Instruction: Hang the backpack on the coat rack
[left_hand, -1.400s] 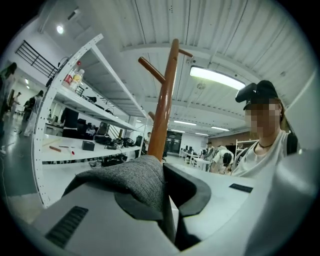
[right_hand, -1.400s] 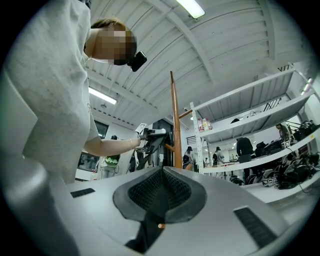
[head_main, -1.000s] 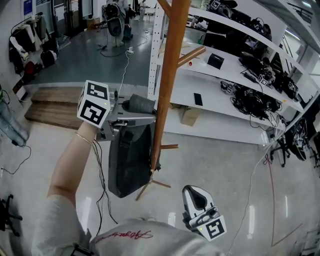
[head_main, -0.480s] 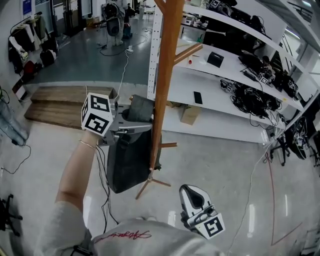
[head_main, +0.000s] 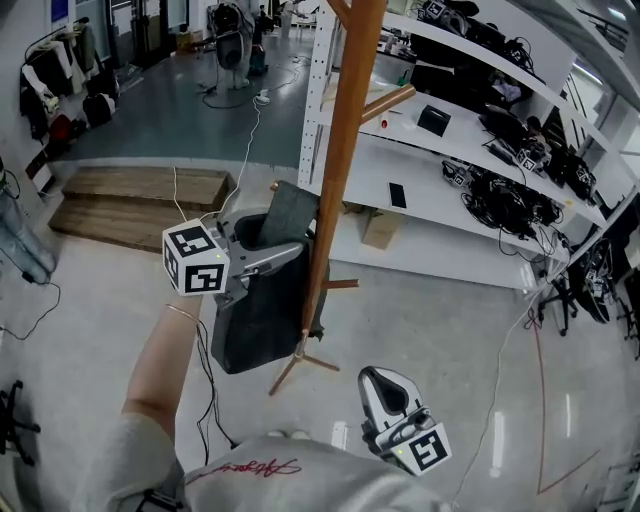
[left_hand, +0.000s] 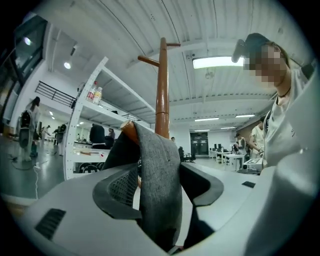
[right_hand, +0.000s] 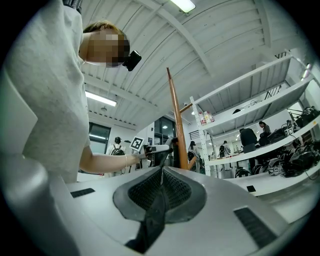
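**Item count.** One coat rack (head_main: 340, 150), one backpack (head_main: 262, 315), two hand-held grippers.

**Left hand-held gripper** (head_main: 281, 236). The jaws stand apart and have just been opening. The backpack's grey strap (left_hand: 159, 185) stands upright between them, and neither pad is clamped on it. The gripper points level toward the rack's pole.

**Right hand-held gripper** (head_main: 388, 390). The jaws are together with nothing between them. It is held low and close to the person's body, well apart from the rack.

**Backpack.** It hangs clear of the floor (head_main: 450, 330), on the left side of the pole and against it. In the left gripper view the strap lies draped over the rounded end of a wooden peg (left_hand: 127, 131). The bag's opening does not show, so its contents cannot be told.

**Surroundings.** A white shelving unit (head_main: 450, 150) stands just behind the rack. Its shelves carry dark equipment and cables. A low wooden platform (head_main: 130, 200) lies behind and to the left.

**Clearance.** The rack's feet (head_main: 300, 365) spread on bare floor. The floor lies open to the near side and to the right of the rack. The shelving closes off the far side.
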